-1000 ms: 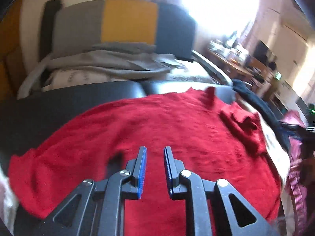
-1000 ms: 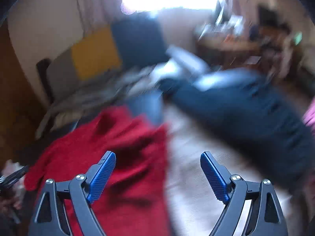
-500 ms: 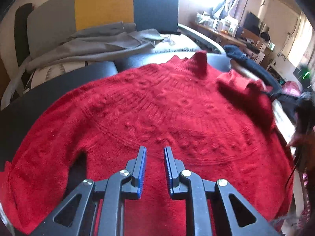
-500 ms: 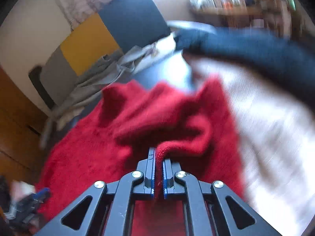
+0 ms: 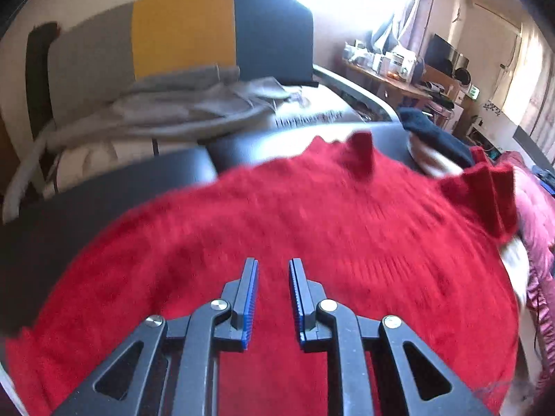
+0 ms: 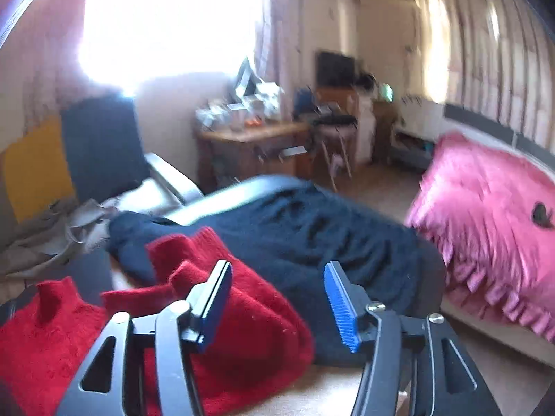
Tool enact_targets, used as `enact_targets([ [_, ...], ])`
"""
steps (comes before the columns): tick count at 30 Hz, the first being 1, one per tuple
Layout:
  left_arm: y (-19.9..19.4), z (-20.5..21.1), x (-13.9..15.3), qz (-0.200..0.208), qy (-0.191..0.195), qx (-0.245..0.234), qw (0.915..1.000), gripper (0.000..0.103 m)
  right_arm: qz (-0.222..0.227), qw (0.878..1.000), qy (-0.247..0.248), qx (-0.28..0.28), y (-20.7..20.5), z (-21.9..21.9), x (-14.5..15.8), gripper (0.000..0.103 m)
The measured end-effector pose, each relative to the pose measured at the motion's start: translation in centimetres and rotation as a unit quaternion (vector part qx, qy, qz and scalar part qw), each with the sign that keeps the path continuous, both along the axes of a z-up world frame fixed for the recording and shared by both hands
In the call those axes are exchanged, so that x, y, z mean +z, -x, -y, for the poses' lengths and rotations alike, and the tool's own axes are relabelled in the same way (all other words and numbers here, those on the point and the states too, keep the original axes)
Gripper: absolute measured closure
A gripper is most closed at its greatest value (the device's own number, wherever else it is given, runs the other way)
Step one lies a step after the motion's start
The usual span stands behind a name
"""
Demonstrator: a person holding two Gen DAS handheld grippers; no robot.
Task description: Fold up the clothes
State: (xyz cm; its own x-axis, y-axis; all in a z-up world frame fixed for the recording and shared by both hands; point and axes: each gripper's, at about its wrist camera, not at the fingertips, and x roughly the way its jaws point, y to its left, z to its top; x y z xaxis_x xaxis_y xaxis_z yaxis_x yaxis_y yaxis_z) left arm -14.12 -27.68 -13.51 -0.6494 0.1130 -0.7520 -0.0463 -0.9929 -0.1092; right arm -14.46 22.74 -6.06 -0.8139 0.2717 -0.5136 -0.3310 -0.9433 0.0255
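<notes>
A red knitted sweater (image 5: 312,225) lies spread over a black padded surface (image 5: 104,201), collar at the far edge. Its right sleeve (image 5: 485,201) is folded in over the body. My left gripper (image 5: 273,261) hovers over the sweater's lower middle. Its jaws stand a narrow gap apart with nothing between them. In the right wrist view the folded sleeve (image 6: 249,319) lies just under my right gripper (image 6: 278,265). Its jaws are opening and hold nothing.
A navy garment (image 6: 312,228) lies beside the sweater on the right. Grey clothing (image 5: 180,104) is heaped on a chair with a grey, yellow and blue back (image 5: 184,31). A pink bedspread (image 6: 485,215) and a cluttered desk (image 6: 249,135) stand further off.
The right gripper, shut on the red sleeve half a second ago, has let it go, opened and lifted away. The left gripper has slid across the sweater with its gap unchanged.
</notes>
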Motion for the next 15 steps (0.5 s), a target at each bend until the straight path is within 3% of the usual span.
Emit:
enact_targets([
  [3, 3.0, 0.1, 0.8, -0.014, -0.004, -0.003, 0.9999, 0.086, 0.010, 0.988, 0.027, 0.150, 2.1, 6.3, -0.2, 0.043],
  [6, 6.0, -0.6, 1.0, -0.022, 0.003, -0.018, 0.9996, 0.086, 0.053, 0.956, 0.031, 0.287, 4.8, 14.0, -2.5, 0.046],
  [8, 7.8, -1.4, 0.8, -0.026, 0.013, -0.032, 0.9991, 0.086, 0.084, 0.935, 0.049, 0.340, 6.6, 18.0, -4.4, 0.047],
  [11, 10.4, -2.1, -0.5, -0.017, 0.036, -0.040, 0.9984, 0.086, 0.132, 0.908, 0.060, 0.392, 9.6, 23.6, -7.7, 0.052],
  [15, 11.9, -0.7, -4.2, 0.032, 0.068, -0.006, 0.9972, 0.086, 0.210, 0.898, 0.055, 0.384, 14.2, 26.1, -12.8, 0.057],
])
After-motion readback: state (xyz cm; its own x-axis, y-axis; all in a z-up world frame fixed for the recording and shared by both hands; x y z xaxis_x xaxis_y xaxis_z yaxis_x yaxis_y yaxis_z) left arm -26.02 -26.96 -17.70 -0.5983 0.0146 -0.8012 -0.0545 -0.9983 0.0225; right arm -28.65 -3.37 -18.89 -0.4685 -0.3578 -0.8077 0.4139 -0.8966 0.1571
